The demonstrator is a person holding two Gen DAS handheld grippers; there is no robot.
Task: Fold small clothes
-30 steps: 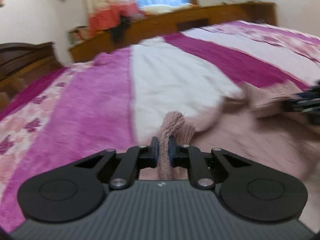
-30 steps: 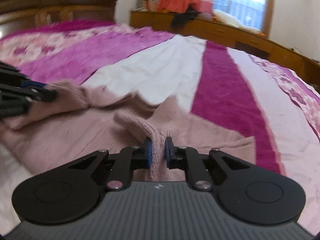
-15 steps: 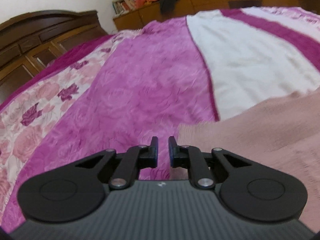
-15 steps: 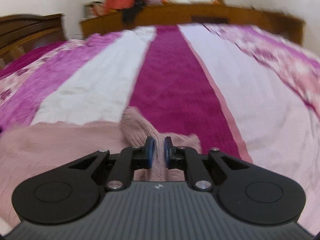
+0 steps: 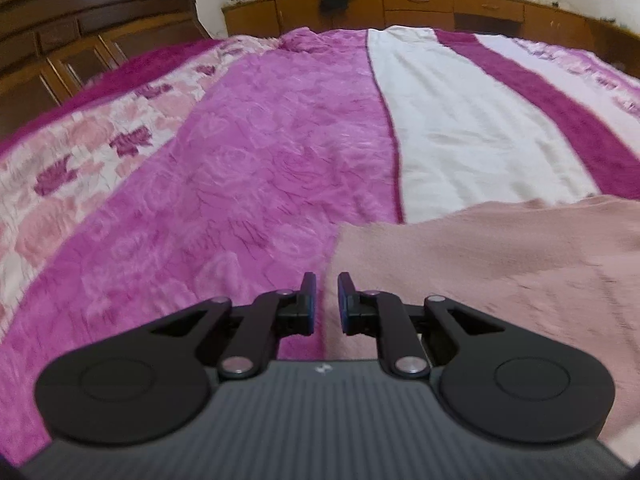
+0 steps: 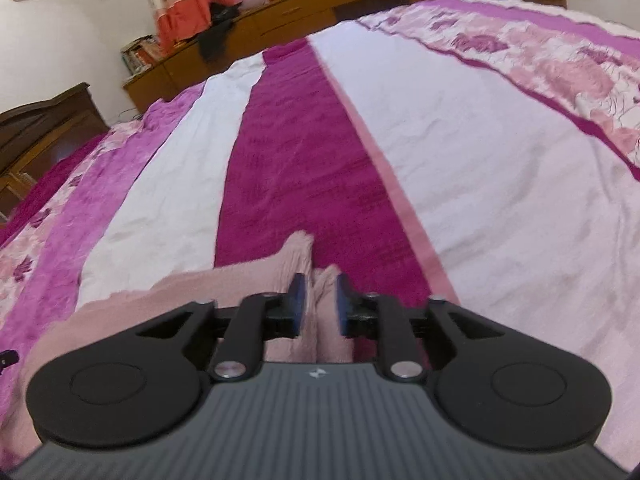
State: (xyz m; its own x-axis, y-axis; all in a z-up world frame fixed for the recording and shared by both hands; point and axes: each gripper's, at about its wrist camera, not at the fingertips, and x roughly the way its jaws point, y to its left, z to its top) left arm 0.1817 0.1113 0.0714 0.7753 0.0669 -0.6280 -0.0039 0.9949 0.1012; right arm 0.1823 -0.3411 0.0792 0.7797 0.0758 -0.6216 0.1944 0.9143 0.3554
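Here the left gripper (image 5: 326,300) stood with jaws slightly parted, gripping nothing, over the left edge of the pink knit garment (image 5: 500,264). The right gripper (image 6: 318,300) had its jaws parted a little around a raised fold at the garment's right corner; firm grasp uncertain. The garment lay flat on the striped magenta-and-white bedspread (image 5: 260,160), wooden headboard (image 5: 80,40) beyond.

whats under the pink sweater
The pink sweater lies flat on the striped bedspread; its edge crosses the magenta and white stripes. Whatever else might sit beneath it is covered. The right gripper straddles a bunched corner.
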